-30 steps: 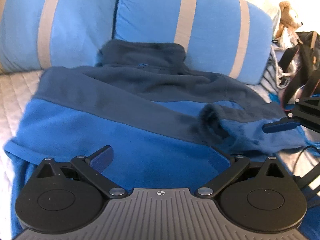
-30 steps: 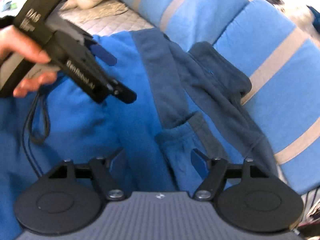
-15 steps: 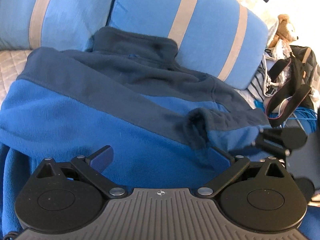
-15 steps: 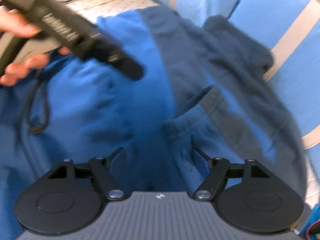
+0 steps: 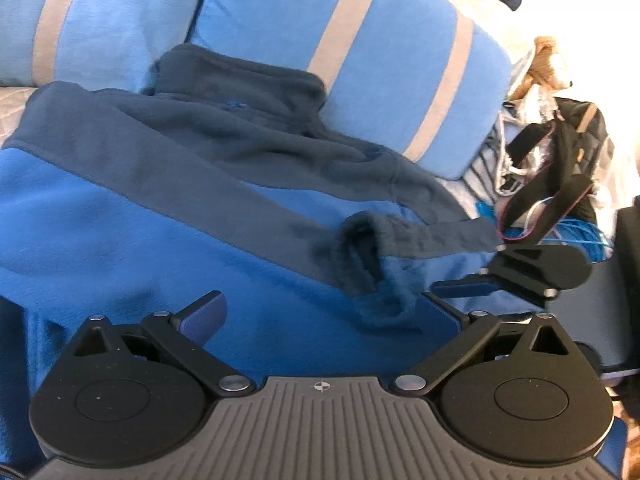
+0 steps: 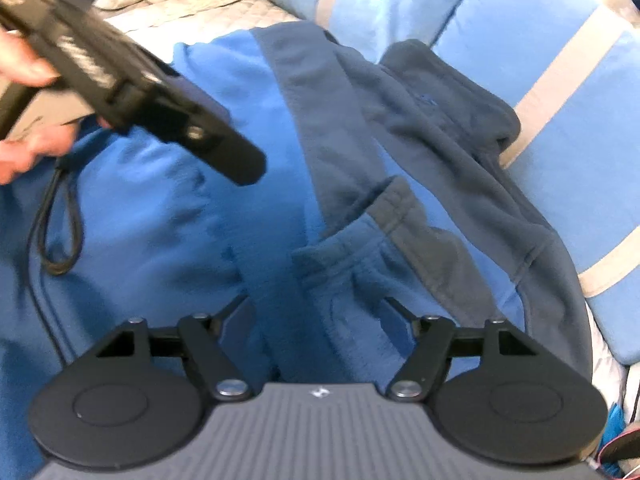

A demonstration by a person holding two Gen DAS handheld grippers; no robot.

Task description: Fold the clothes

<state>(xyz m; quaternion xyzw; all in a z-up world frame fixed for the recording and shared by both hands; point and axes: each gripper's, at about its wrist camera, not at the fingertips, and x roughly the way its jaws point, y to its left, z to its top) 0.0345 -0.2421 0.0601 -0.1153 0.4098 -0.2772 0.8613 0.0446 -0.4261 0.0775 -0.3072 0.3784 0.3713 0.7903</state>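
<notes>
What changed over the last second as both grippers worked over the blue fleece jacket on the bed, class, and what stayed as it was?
The right gripper came down over the folded sleeve cuff, and its jaws have just been closing a little, the cuff between them but not yet pinched. The left gripper tilted, its jaws open throughout. The fleece jacket and the striped pillows lie as before.

We look forward and down along each tool from close above the two-tone blue fleece jacket [image 5: 168, 216] lying on the bed. Both views share its dark rolled cuff [image 5: 360, 256] [image 6: 384, 216] and the blue, grey-striped pillows [image 5: 384, 40] [image 6: 568, 80] behind; each also catches the other tool.
</notes>
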